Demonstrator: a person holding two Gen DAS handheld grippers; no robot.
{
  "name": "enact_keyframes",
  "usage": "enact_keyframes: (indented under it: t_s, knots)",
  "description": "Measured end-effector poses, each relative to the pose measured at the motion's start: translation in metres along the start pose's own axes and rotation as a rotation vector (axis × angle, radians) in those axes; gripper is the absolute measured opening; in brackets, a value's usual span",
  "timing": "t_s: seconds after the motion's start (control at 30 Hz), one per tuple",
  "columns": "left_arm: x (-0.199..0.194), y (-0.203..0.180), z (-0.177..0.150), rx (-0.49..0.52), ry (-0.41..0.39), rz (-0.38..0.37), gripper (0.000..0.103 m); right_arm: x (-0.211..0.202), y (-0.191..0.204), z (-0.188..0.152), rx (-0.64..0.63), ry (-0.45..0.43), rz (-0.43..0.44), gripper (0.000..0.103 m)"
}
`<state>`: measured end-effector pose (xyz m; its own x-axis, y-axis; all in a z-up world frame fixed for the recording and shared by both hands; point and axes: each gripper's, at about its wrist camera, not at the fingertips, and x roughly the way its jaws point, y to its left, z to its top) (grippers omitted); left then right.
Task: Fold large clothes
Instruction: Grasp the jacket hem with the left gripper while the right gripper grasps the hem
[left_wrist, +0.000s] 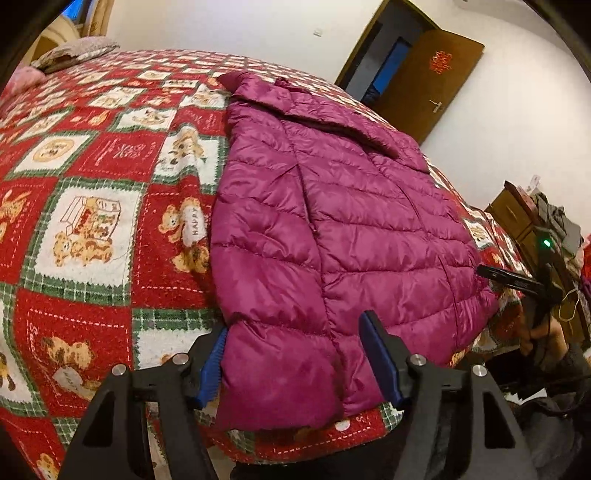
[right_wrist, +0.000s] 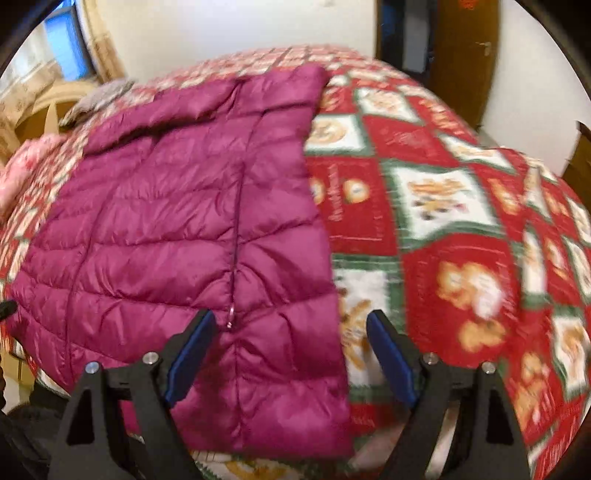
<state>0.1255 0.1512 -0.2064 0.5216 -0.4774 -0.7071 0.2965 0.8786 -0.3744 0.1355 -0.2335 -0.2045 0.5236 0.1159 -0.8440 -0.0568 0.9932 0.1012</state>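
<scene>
Magenta puffer jacket (left_wrist: 332, 229), left hand-held gripper (left_wrist: 295, 354) angled down, straddling hem, right hand-held gripper (right_wrist: 291, 350) agape

Quilted jacket (left_wrist: 332, 229), glossy magenta-purple, stitched in horizontal channels. Bedspread (left_wrist: 96, 155): checkerboard of red squares with pale lettering and white squares with tan teddy bears, each framed in green-and-white plaid. Left gripper (left_wrist: 295, 360) and right gripper (right_wrist: 290, 354): black frames, blue pads. At 1 o'clock in the left wrist view, a brown door (left_wrist: 428, 85) bearing a red-orange ornament, against white walls (left_wrist: 229, 26).
</scene>
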Motion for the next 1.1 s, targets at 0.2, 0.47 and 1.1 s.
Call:
enact_keyframes:
  t_s: [0.2, 0.47, 1.1]
  knots:
    - [-0.001, -0.002, -0.002, 0.000, -0.008, -0.013, 0.068, 0.011, 0.013, -0.007, -0.035, 0.071, 0.083, 0.078]
    - [0.006, -0.015, -0.004, 0.086, 0.034, 0.018, 0.048, -0.003, -0.006, -0.043, 0.039, 0.118, 0.168, 0.058]
    - [-0.052, -0.026, 0.018, 0.061, -0.173, -0.194, 0.007, -0.078, -0.012, -0.038, 0.130, -0.090, 0.377, 0.012]
